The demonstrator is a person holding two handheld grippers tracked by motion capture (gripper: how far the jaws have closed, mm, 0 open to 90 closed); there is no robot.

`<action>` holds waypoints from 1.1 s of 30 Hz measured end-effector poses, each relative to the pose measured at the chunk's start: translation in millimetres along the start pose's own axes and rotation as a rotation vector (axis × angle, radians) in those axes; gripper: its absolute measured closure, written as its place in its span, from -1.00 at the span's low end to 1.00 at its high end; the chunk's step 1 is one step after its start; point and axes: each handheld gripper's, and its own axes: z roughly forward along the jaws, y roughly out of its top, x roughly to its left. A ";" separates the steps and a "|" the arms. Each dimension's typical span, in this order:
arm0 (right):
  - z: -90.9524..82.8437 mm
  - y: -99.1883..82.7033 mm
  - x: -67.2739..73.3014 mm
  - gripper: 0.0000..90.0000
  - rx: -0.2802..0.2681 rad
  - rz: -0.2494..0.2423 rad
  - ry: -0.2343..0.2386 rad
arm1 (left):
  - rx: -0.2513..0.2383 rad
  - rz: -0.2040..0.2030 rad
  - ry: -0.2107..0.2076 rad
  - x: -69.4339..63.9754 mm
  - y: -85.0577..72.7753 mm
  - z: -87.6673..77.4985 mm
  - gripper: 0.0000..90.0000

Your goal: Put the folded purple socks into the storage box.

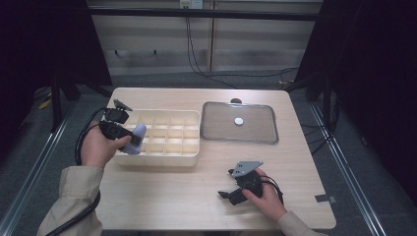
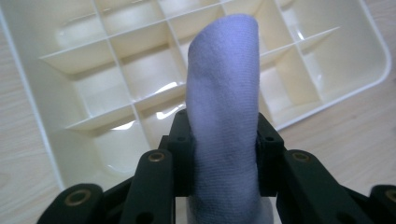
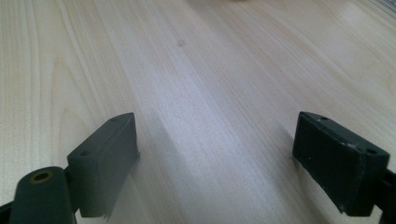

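My left gripper [image 2: 224, 154] is clamped on a rolled lavender sock [image 2: 225, 107], both pads pressing its sides about halfway down, so the jaws stand partly apart with the cloth filling the whole gap. In the high view that gripper [image 1: 129, 138] holds the sock [image 1: 136, 139] over the left end of the cream divided box [image 1: 196, 142], the roll leaning toward the box's near-left cells. In the left gripper view the box [image 2: 42, 107] lies below and beyond the sock, its compartments bare where I can see them. The sock's lower end is cut off at the bottom of that view, and the roll hides the cells straight behind it, so I cannot tell exactly which compartment it hangs above.

My right gripper [image 3: 217, 154] is wide open with nothing between its pads, just the pale wooden surface [image 3: 210, 70] under it. From the high view it [image 1: 231, 192] rests low near the front edge of the surface [image 1: 162, 191], well apart from the box. Beyond it lies a clear tray [image 1: 265, 132] with a small white round thing [image 1: 239, 120] in it, too small to make out.
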 end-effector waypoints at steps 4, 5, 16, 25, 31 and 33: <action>-0.2 0.0 0.7 -0.71 0.005 0.009 0.005 | -0.002 -0.002 0.003 3.9 0.2 3.3 0.49; -0.2 0.0 0.7 -0.71 0.005 0.009 0.006 | -0.002 -0.003 -0.001 4.3 0.4 3.9 0.49; -0.1 0.0 0.7 -0.71 0.005 0.006 0.007 | -0.007 -0.017 0.002 12.2 4.2 9.1 0.48; 0.0 0.0 0.5 -0.71 0.002 0.001 0.007 | -0.015 -0.030 0.025 21.9 4.3 13.8 0.48; 0.0 0.0 0.5 -0.71 0.002 0.000 0.008 | -0.018 -0.033 0.045 27.6 4.7 17.3 0.48; 0.1 0.0 0.6 -0.71 0.001 0.000 0.009 | -0.015 -0.038 0.051 30.4 4.2 19.4 0.48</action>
